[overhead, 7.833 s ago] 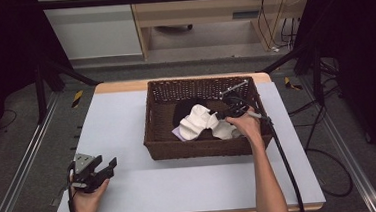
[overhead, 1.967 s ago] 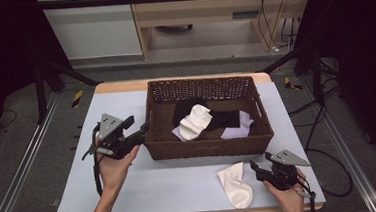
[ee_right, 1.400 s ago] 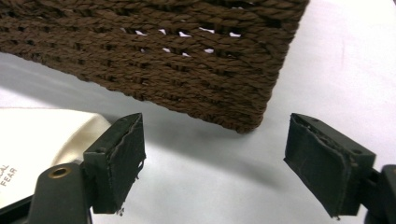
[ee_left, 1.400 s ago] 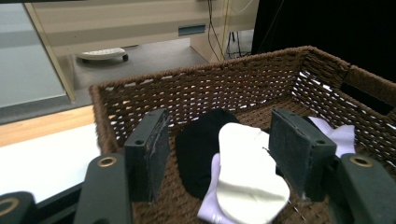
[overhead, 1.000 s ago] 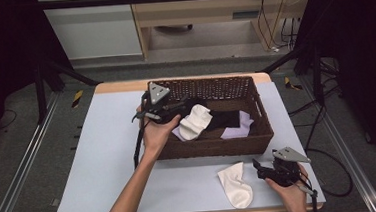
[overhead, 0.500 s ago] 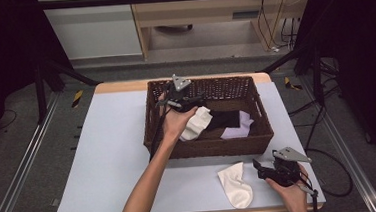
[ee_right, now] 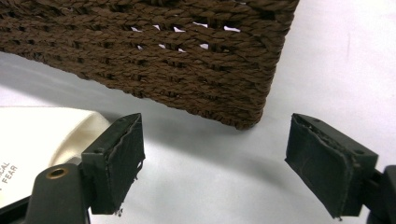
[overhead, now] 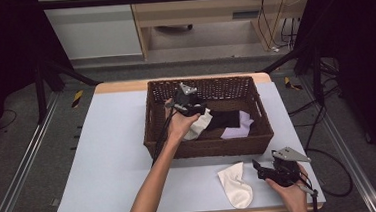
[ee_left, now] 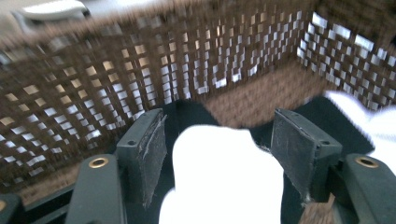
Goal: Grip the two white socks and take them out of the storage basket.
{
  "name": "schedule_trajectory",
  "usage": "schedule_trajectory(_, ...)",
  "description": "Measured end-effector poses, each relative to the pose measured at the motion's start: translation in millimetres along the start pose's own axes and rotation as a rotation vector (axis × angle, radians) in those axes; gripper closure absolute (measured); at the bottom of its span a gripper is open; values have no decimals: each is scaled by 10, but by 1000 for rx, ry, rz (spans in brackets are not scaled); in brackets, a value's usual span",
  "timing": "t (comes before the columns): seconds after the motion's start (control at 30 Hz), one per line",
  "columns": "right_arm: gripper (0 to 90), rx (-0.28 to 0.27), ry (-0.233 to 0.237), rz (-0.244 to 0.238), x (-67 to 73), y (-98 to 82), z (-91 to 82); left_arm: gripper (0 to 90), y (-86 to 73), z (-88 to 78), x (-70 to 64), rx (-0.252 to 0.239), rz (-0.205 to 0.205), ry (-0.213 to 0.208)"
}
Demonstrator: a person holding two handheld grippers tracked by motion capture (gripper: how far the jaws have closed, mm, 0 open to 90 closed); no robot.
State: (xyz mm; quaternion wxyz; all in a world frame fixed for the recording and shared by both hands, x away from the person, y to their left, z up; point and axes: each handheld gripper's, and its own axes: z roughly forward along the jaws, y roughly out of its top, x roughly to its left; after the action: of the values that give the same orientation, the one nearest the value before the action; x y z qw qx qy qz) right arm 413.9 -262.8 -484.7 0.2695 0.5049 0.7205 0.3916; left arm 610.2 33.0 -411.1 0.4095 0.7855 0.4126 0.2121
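Observation:
A brown wicker basket (overhead: 209, 147) stands on the pale table. Inside it lie a white sock (overhead: 201, 126), a black sock (overhead: 226, 118) and a lilac cloth (overhead: 238, 128). My left gripper (overhead: 194, 108) reaches into the basket over the white sock. In the left gripper view it (ee_left: 218, 140) is open, and the white sock (ee_left: 219, 177) bulges up between the two pads without being clamped. Another white sock (overhead: 235, 185) lies flat on the table in front of the basket. My right gripper (overhead: 257, 166) rests open just right of it, with nothing between its pads (ee_right: 116, 158).
The basket's front right corner (ee_right: 243, 93) rises close ahead of the right gripper, with the cream sock (ee_right: 37, 140) at its left. The basket's woven wall (ee_left: 140, 70) stands just beyond the left gripper. Bare table (overhead: 103, 142) stretches left of the basket.
The left hand swung from the table's left side up over the basket rim and lowered its open gripper onto the white sock. The right gripper stayed by the sock on the table.

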Motion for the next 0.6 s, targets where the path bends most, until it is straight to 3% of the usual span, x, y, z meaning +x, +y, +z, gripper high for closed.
schedule_trajectory(0.1, 194, 3, 3, 5, 3, 1, -1, 337, -41, 40, 8, 26, -10, -29)
schedule_trajectory(0.17, 194, 6, 1, 5, 3, 1, 4, 334, -34, 59, -8, 23, 3, -39)
schedule_trajectory(0.33, 195, 8, 5, 2, -2, 3, 8, 315, 9, 166, -59, 49, 47, -39)
schedule_trajectory(0.47, 195, 9, 10, 5, -6, 5, 11, 317, 18, 273, -98, 69, 52, -53)
schedule_trajectory(0.6, 195, 7, 10, 3, -11, 6, 12, 327, -17, 345, -98, 118, 78, -51)
